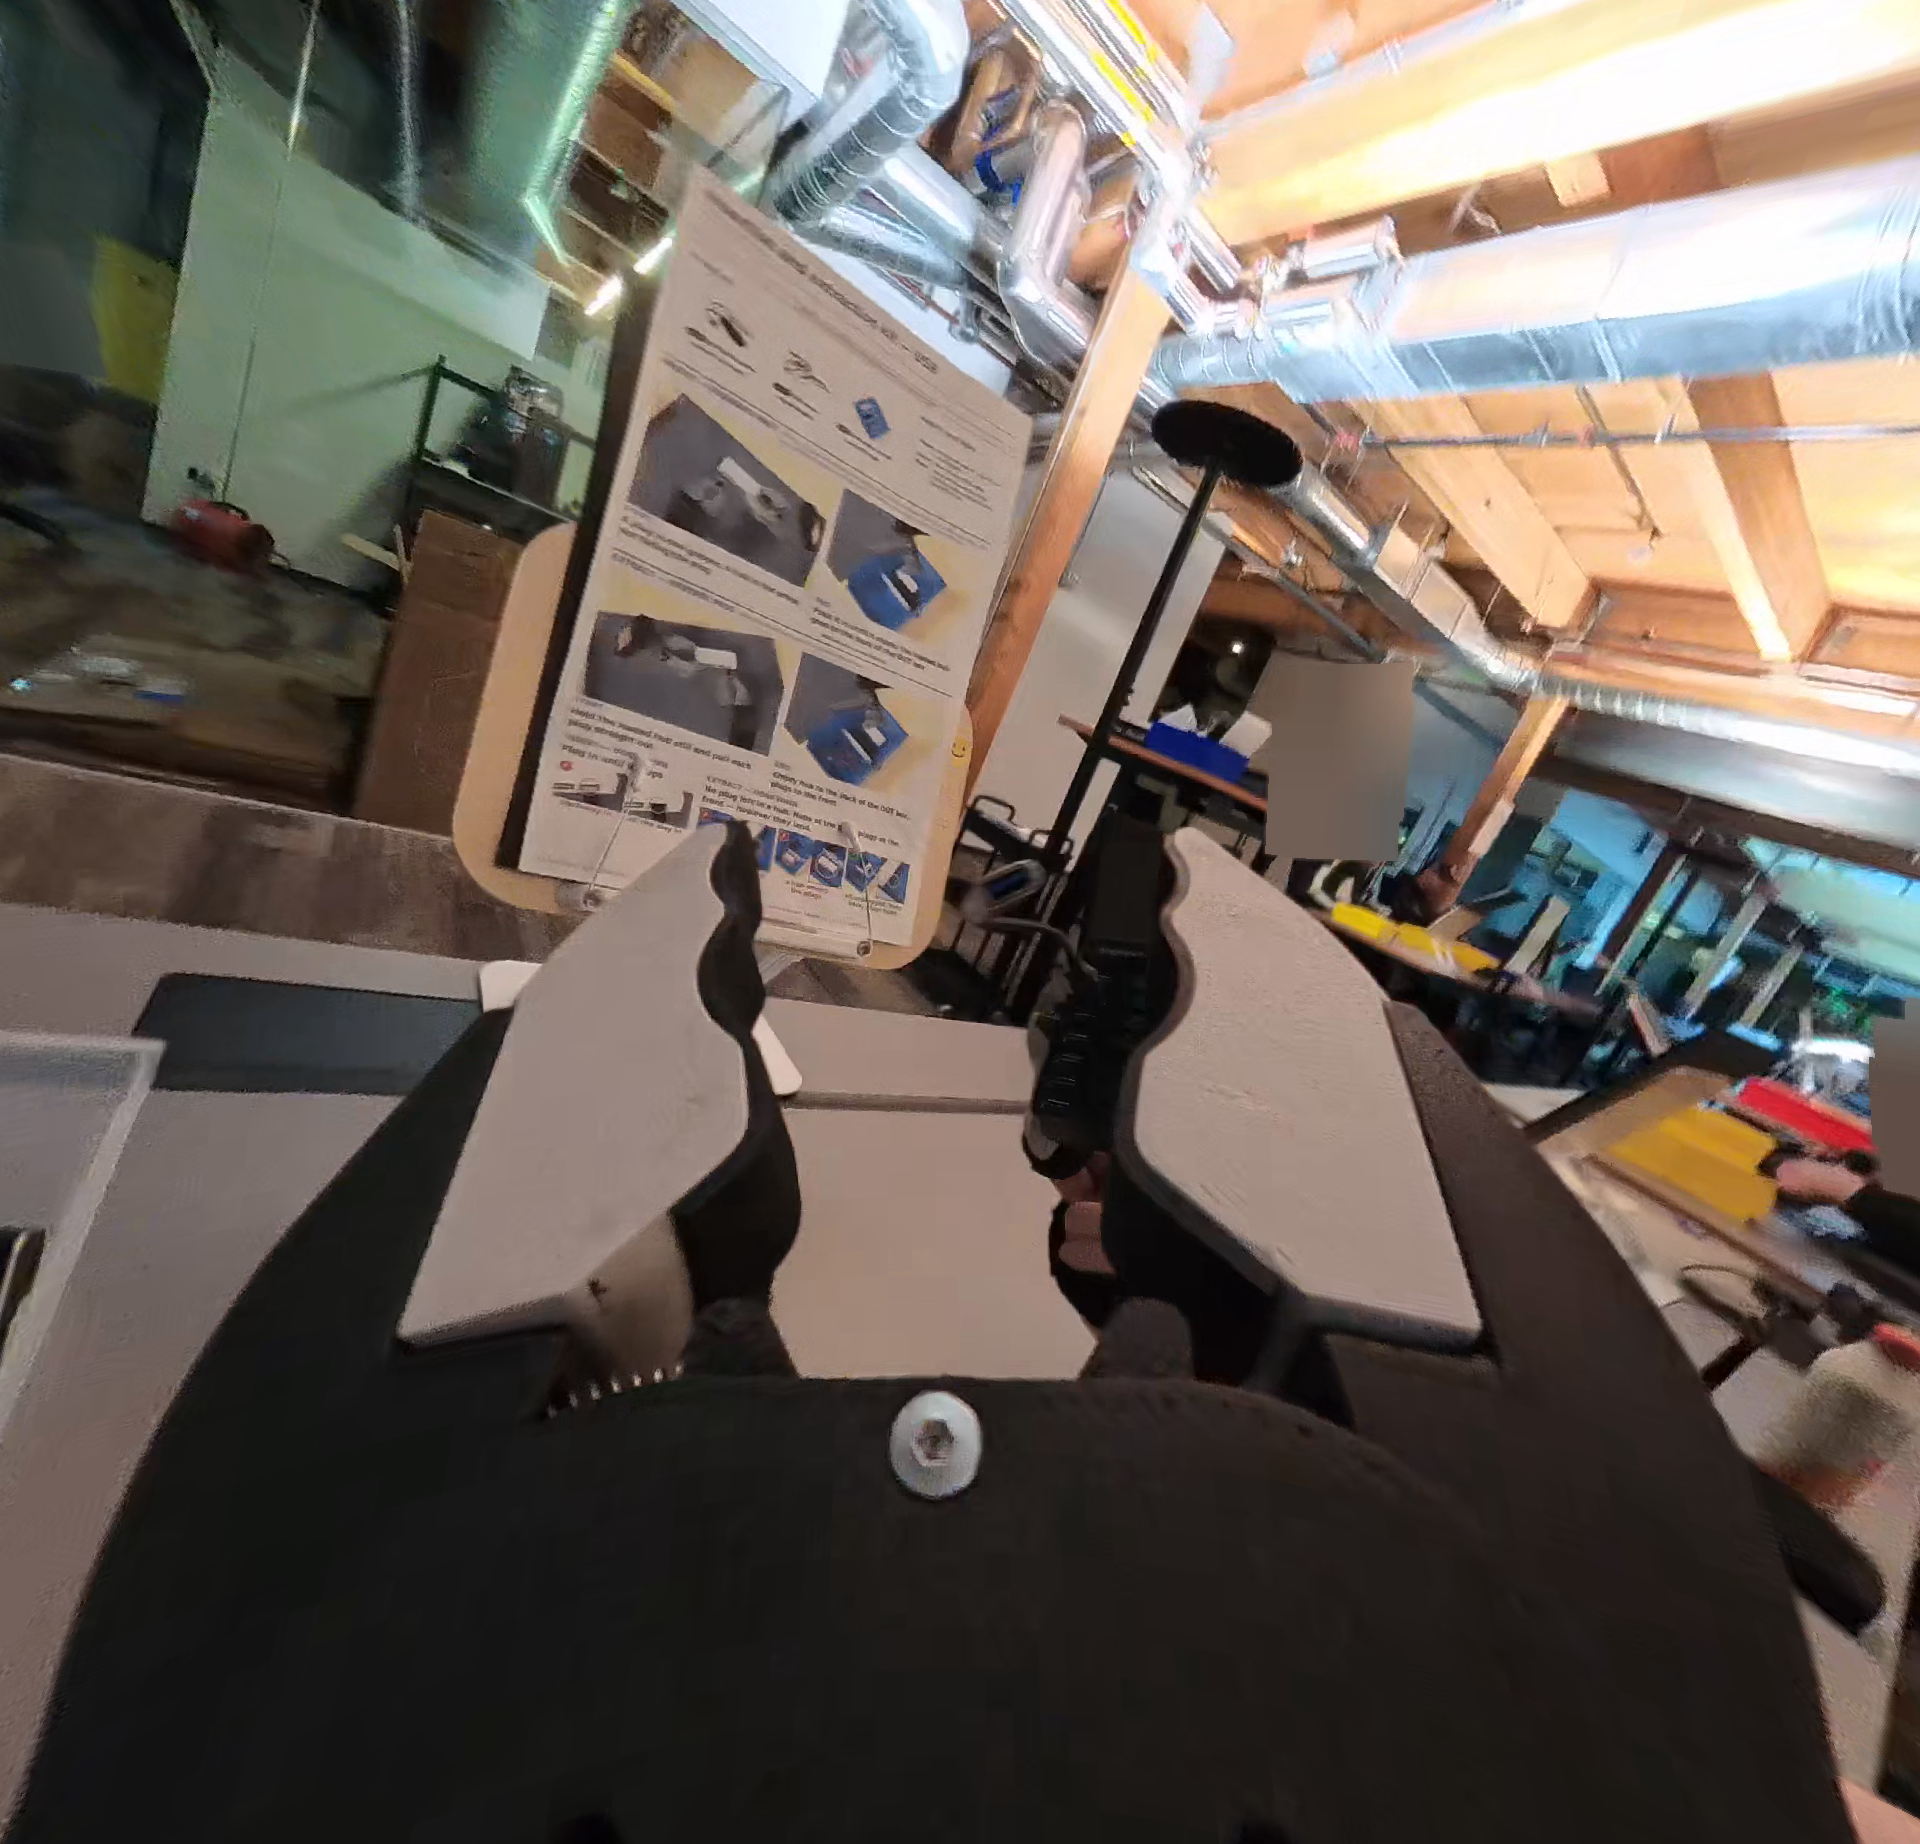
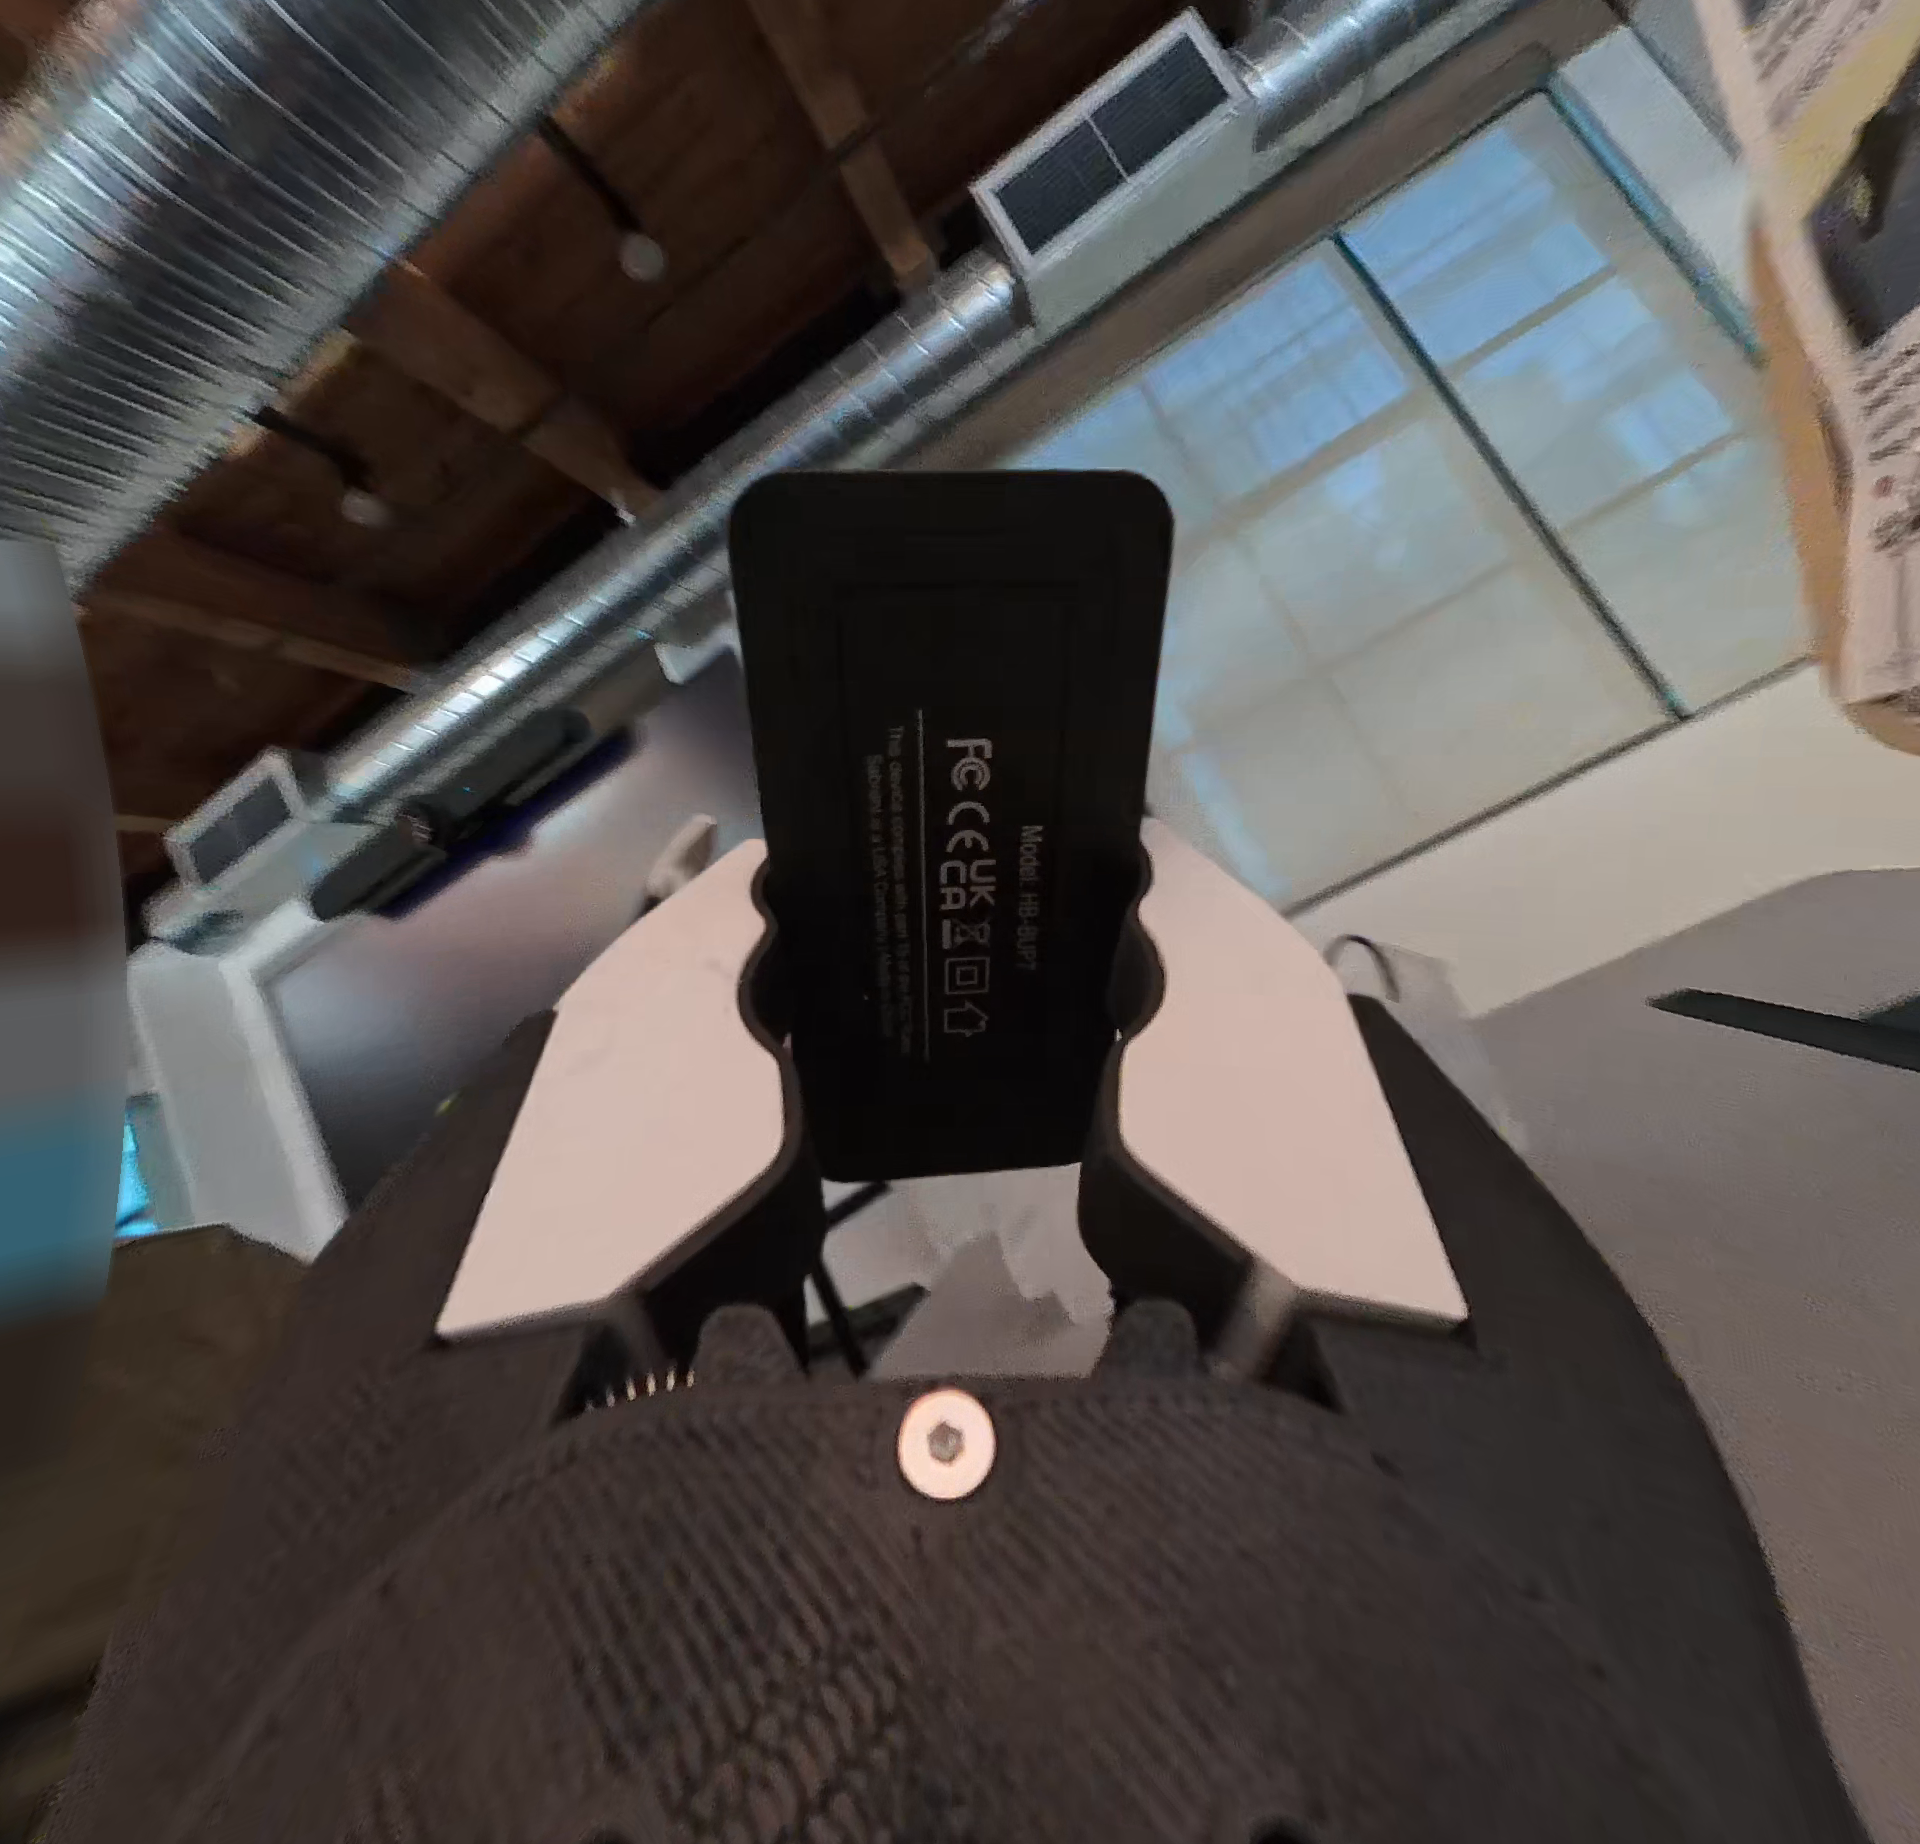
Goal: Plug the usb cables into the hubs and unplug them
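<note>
Left wrist view: my left gripper (image 1: pixel 945 911) spread wide, nothing between fingers, raised over grey bench (image 1: pixel 904 1171). Hub (image 1: pixel 1101 1005) visible through gap, standing on end, slightly right of centre, close ahead. Instruction sheet (image 1: pixel 769 589) propped behind. No cable plug seen.

Right wrist view: my right gripper (image 2: pixel 951 921) clamped on hub (image 2: pixel 951 755) across its width, long axis running straight out along fingers, printed flat face toward camera. Ports hidden; thin cable (image 2: pixel 836 1316) below, end cut off. Left gripper nearer for plugging, I judge.
</note>
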